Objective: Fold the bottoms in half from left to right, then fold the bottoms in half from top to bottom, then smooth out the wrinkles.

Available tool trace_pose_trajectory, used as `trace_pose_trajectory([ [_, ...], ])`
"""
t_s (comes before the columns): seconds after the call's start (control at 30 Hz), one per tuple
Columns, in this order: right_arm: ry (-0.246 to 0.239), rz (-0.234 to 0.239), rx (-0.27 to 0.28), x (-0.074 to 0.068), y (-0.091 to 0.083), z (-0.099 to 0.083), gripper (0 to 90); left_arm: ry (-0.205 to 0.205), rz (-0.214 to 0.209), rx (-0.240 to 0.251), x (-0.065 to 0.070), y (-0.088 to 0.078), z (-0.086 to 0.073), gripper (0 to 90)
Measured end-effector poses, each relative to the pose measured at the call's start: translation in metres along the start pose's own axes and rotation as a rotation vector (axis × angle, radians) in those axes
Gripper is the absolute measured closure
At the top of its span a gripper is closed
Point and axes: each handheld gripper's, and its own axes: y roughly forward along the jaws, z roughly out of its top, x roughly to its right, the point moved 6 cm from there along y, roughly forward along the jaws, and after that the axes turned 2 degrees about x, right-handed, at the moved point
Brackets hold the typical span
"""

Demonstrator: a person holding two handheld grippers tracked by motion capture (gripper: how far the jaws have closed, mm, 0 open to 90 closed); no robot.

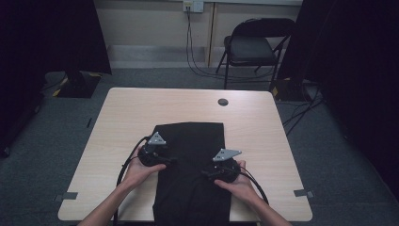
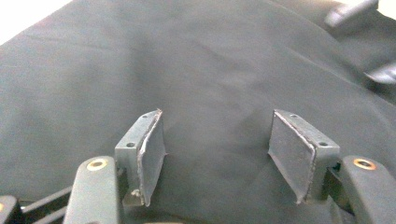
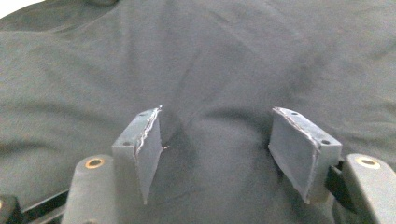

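A black cloth (image 1: 193, 136) lies flat down the middle of the light wooden table (image 1: 127, 117) and hangs over the near edge. My left gripper (image 1: 170, 161) sits at the cloth's left edge, pointing inward, held by a hand. My right gripper (image 1: 205, 173) rests on the cloth's right part, pointing toward the left one. In the left gripper view the jaws (image 2: 217, 149) stand wide apart just over the dark cloth (image 2: 187, 70), nothing pinched. The right gripper (image 3: 215, 149) is likewise open above lightly creased cloth (image 3: 210, 60). The other gripper's fingertips (image 2: 383, 74) show far off.
A round cable port (image 1: 223, 102) sits in the table's far side. Tape marks (image 1: 69, 195) lie near the front corners. A black folding chair (image 1: 256, 47) stands behind the table, with cables on the floor and dark curtains at both sides.
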Motion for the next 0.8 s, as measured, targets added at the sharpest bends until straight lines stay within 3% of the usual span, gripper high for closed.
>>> trace_pose_trajectory([
  [0.1,-0.012,0.023,-0.005,-0.010,-0.007,-0.006,34.1,-0.021,0.002,-0.015,-0.002,0.003,-0.005,34.8],
  [0.17,-0.023,0.042,-0.015,-0.017,-0.012,-0.010,34.0,-0.010,-0.005,-0.026,0.001,0.003,-0.007,34.7],
  [0.3,-0.042,0.128,-0.071,-0.032,-0.020,-0.011,34.8,0.023,-0.035,0.021,0.009,-0.008,0.003,34.7],
  [0.37,-0.060,0.113,-0.068,-0.030,-0.022,-0.007,37.7,0.015,-0.017,0.047,0.003,-0.013,0.008,34.6],
  [0.5,0.010,0.009,0.021,0.004,-0.028,0.015,32.1,-0.039,0.044,0.091,-0.021,-0.015,0.012,34.2],
  [0.57,0.049,-0.034,0.048,0.026,-0.029,0.022,31.3,-0.022,0.055,0.020,-0.030,-0.010,0.010,34.2],
  [0.6,0.065,-0.060,0.055,0.037,-0.028,0.025,31.1,-0.016,0.077,0.034,-0.035,-0.009,0.012,34.2],
  [0.67,0.084,-0.117,0.067,0.059,-0.022,0.029,29.3,-0.058,0.078,0.074,-0.043,-0.006,0.013,34.2],
  [0.73,0.106,-0.153,0.067,0.078,-0.014,0.034,28.0,-0.040,0.077,-0.004,-0.052,0.001,0.010,33.6],
  [0.77,0.116,-0.162,0.064,0.086,-0.009,0.037,26.0,-0.019,0.102,0.009,-0.057,0.002,0.012,33.1],
  [0.8,0.124,-0.169,0.060,0.092,-0.003,0.040,25.4,-0.037,0.100,0.005,-0.062,0.004,0.017,33.9],
])
